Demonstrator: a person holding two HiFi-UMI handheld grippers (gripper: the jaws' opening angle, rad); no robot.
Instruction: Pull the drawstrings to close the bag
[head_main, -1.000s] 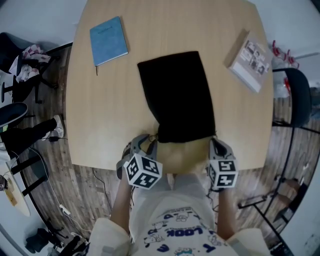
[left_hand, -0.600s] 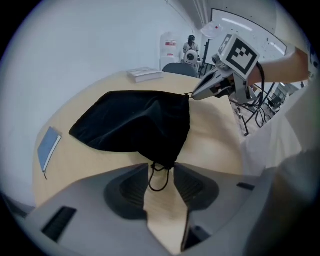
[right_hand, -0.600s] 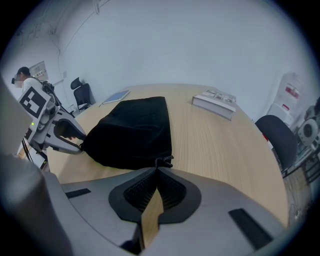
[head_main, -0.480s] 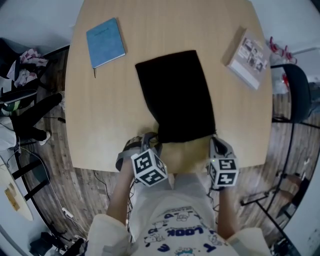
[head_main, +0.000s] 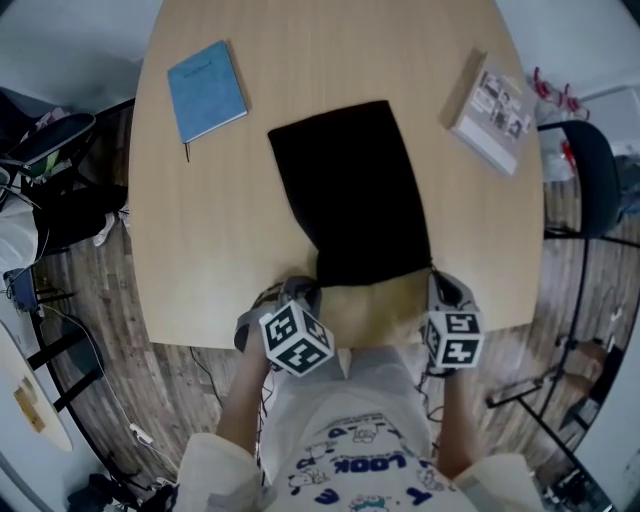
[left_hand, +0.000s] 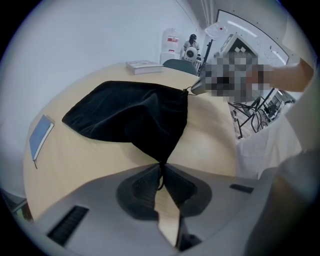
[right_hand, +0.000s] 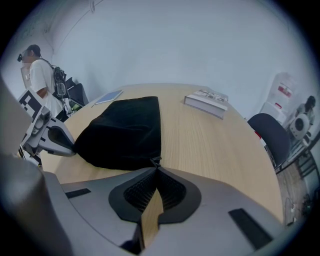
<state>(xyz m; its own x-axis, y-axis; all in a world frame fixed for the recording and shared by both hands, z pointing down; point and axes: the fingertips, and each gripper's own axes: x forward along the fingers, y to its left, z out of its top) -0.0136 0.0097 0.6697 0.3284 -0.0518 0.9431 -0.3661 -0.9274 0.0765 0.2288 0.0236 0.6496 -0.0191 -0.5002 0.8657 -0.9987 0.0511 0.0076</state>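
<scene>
Bag (head_main: 350, 190) near corners hidden under left tool (head_main: 303, 292) and right tool (head_main: 438, 285), book (head_main: 492, 105) print unreadable

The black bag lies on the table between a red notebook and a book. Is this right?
The notebook is blue, not red; the head view shows it. The black bag lies on the table between it and a book.

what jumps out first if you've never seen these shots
A black bag lies in the middle of the table, the darkest thing there. At its near corners the left tool, whose jaws have just been closing, and the right tool each pinch a drawstring. A blue notebook lies far left and a book far right.
</scene>
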